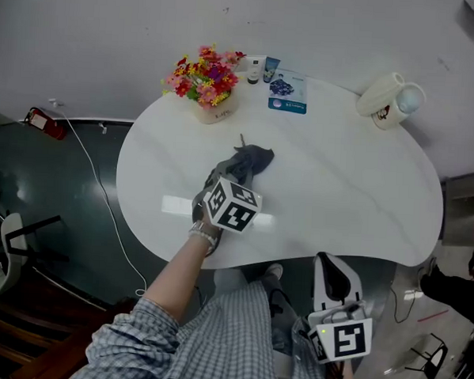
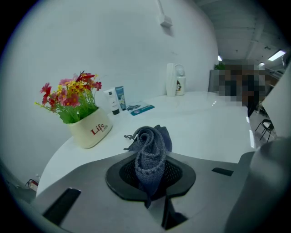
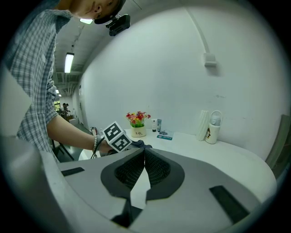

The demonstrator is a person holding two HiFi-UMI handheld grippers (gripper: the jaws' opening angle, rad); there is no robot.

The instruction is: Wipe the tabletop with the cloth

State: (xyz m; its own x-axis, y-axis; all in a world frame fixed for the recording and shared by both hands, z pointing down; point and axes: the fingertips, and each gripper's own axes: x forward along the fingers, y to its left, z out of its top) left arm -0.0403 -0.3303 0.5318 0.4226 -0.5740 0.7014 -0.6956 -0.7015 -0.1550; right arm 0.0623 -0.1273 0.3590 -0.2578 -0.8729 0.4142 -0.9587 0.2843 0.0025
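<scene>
A dark grey-blue knitted cloth lies bunched on the white tabletop, near its middle. My left gripper reaches over the table's near edge and is shut on the cloth's near end. In the left gripper view the cloth stands rolled up between the two dark pads, its far part resting on the table. My right gripper hangs off the table, below its near edge by the person's body. Its pads meet at the tips with nothing between them, as the right gripper view shows.
A cream pot of red and yellow flowers stands at the back left. Beside it are two small tubes and a blue packet. A white kettle and cup sit at the back right. A cable runs over the floor at the left.
</scene>
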